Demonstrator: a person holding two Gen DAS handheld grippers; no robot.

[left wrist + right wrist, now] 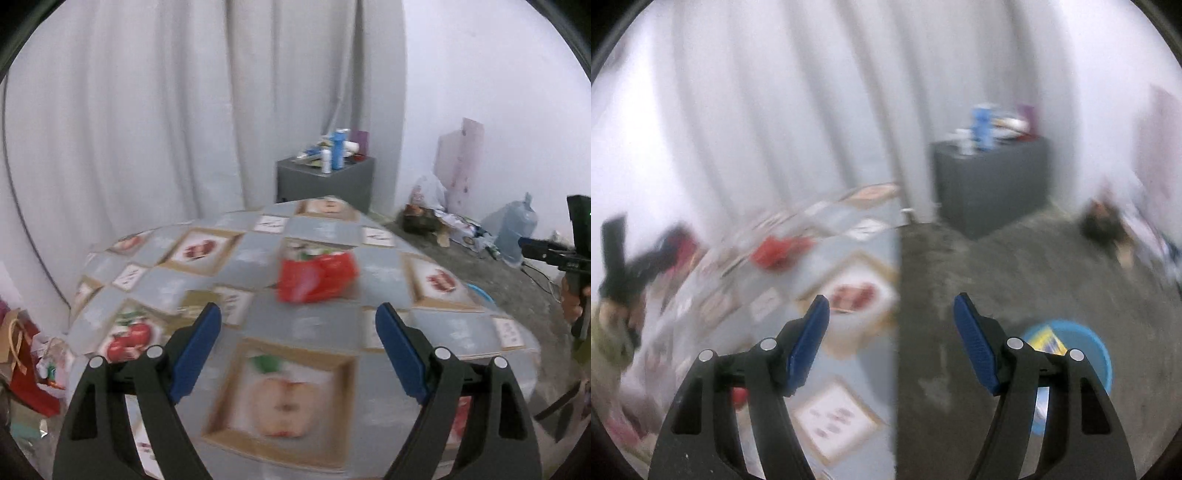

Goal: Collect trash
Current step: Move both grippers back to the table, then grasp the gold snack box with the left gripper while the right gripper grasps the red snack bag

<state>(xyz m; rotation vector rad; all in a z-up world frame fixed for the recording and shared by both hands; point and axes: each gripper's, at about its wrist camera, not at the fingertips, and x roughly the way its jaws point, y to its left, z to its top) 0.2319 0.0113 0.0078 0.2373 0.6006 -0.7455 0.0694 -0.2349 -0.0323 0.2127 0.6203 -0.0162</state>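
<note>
**Spotter:** What are your jaws doing right now?

**Me:** Both sets are spread and empty. My left gripper (298, 314) has nothing between its blue pads, and neither has my right gripper (891, 306).

**Spotter:** Where's the trash?

**Me:** It's a crumpled red bag (317, 275) on the table (306, 325), straight ahead of the left jaws and a little beyond their tips, not touching them. From the right wrist the same bag sits well off to the left of those jaws, blurred. A blue bin (1086, 343) stands on the floor (1015, 266) just behind the right-hand finger of the right jaws, with something yellow inside.

**Spotter:** So which step is this?

**Me:** I'd call it the approach, nothing grasped yet. Next I'd push the left jaws forward and down until the bag sits between the pads, then close. It looks soft, so I'd expect it to crumple and possibly slip.
</note>
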